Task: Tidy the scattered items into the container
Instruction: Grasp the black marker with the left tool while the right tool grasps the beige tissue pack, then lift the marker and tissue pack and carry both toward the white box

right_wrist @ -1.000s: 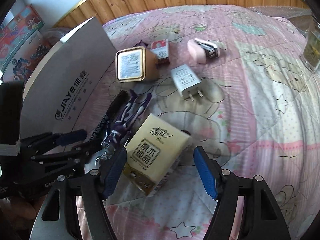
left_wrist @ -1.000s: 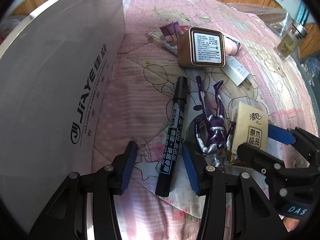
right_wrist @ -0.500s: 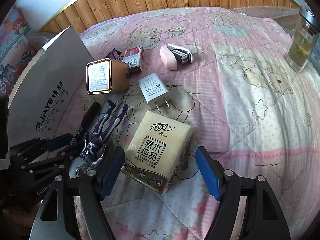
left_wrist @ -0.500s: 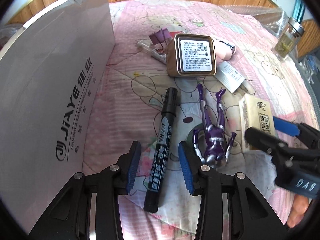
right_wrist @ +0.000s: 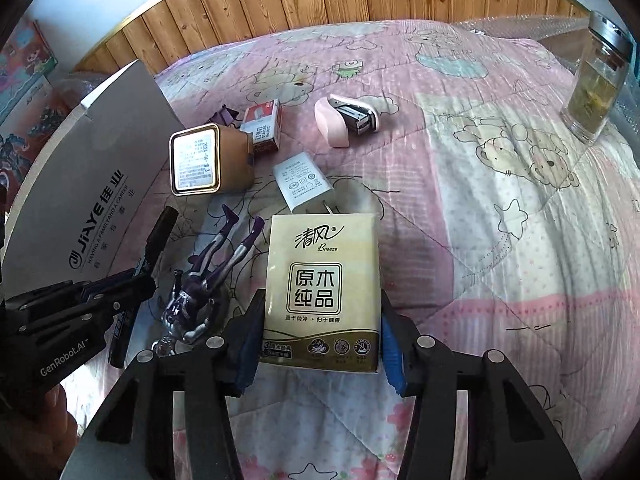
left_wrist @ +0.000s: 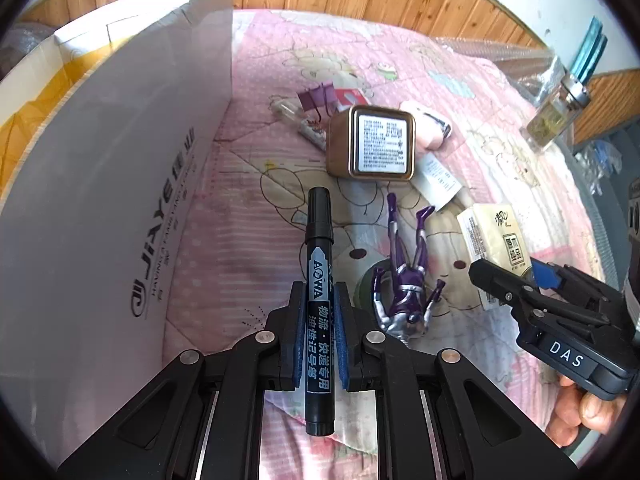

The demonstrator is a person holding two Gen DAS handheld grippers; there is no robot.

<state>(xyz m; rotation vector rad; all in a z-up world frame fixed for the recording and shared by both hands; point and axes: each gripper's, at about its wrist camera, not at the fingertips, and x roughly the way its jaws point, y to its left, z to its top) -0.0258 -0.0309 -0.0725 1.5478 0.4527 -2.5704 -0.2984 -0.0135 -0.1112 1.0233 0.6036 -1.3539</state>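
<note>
Both grippers have closed in since a second ago: my left gripper [left_wrist: 318, 340] went from straddling the marker [left_wrist: 319, 280] to clamped tight on its barrel. My right gripper [right_wrist: 318, 344] is closing on the tissue pack [right_wrist: 322, 292], pads at both long edges and the wrap looks touched, so I read it as gripped.

Marker sits lengthwise between the left pads, cap end pointing away, tail sticking out toward the camera. It looks just off the quilt [right_wrist: 480, 240]; can't confirm clearance. Tissue pack lies flat, bottom end between the right pads.

Box [left_wrist: 120, 200] stands just left of the marker, wall towards me and opening above it.

Next, I think: lift both straight up, left first, then carry the marker over the wall. Grip is near mid-barrel, so it shouldn't pivot much. Keep the squeeze on the soft pack light, since it'll buckle.

Watch the purple figure [left_wrist: 404, 280] lying between the two grippers; it's close to the left fingers [left_wrist: 342, 344]. Tin [right_wrist: 208, 166], charger [right_wrist: 304, 182] and stapler [right_wrist: 346, 120] are farther out, untouched.
</note>
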